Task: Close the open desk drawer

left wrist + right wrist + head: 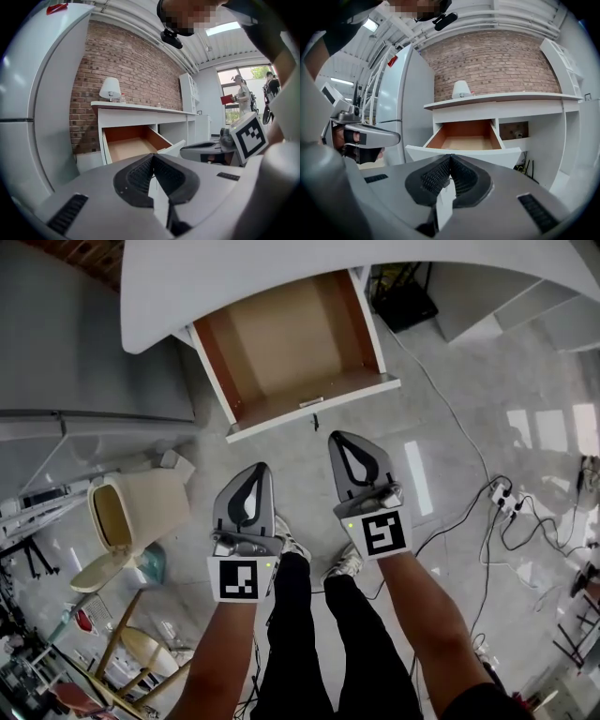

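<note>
A white desk [281,268] has its drawer [309,407] pulled far out, showing a bare brown wooden inside and a white front panel. The same open drawer [136,145] is ahead in the left gripper view, and the drawer [464,152] faces me in the right gripper view. My left gripper [260,468] is shut with nothing in it, a little short of the drawer front and lower left of it. Beside it, my right gripper [335,437] is shut and empty too, closer to the panel but apart from it.
A tall white fridge [33,117] stands left of the desk. A cream bin [136,517] and wooden chair frames [131,662] sit at the left on the floor. Cables and a power strip [502,498] lie on the floor at the right. A lamp [461,89] stands on the desk.
</note>
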Demonstrator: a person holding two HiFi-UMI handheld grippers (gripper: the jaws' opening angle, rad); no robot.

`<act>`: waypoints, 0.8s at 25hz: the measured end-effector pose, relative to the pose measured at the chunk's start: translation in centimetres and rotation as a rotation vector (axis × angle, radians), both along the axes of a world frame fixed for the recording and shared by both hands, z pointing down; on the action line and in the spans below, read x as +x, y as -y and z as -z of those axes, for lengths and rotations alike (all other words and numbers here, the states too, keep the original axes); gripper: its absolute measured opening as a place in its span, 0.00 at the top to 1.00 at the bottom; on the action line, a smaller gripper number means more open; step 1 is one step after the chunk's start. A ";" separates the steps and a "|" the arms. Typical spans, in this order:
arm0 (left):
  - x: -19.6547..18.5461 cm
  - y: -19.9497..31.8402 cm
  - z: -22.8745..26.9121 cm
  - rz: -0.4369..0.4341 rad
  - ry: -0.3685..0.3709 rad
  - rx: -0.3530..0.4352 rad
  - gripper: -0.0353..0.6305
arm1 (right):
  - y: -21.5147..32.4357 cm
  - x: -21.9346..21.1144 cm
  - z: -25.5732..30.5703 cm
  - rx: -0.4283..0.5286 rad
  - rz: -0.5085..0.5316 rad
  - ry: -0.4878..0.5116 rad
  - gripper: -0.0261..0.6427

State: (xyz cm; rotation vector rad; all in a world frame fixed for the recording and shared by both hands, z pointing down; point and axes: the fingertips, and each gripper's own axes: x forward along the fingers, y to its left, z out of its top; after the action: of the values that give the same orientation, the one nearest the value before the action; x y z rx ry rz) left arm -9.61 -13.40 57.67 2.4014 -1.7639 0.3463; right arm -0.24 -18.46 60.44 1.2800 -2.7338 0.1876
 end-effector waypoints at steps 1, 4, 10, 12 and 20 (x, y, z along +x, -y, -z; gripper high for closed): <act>-0.1 0.0 -0.4 0.003 0.000 0.001 0.94 | 0.2 -0.1 -0.6 -0.014 -0.005 0.004 0.92; -0.1 0.0 -1.5 -0.005 0.007 0.007 0.94 | 0.9 -0.4 -2.1 -0.055 -0.015 0.026 0.92; 0.1 -0.6 -3.4 -0.002 -0.013 -0.034 0.94 | 2.4 -0.3 -4.9 -0.161 -0.018 0.119 0.92; -0.2 -0.7 -3.9 0.000 -0.018 -0.043 0.94 | 2.8 -0.2 -5.5 -0.197 -0.027 0.182 0.92; -0.9 -0.5 -4.7 -0.006 -0.001 -0.053 0.94 | 4.8 0.7 -8.1 -0.405 -0.064 0.486 0.82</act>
State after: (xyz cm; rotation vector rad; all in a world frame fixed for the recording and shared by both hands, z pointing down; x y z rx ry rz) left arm -10.48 -12.90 62.41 2.3705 -1.7253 0.3880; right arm 0.43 -23.23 68.50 1.3333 -2.7971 1.1282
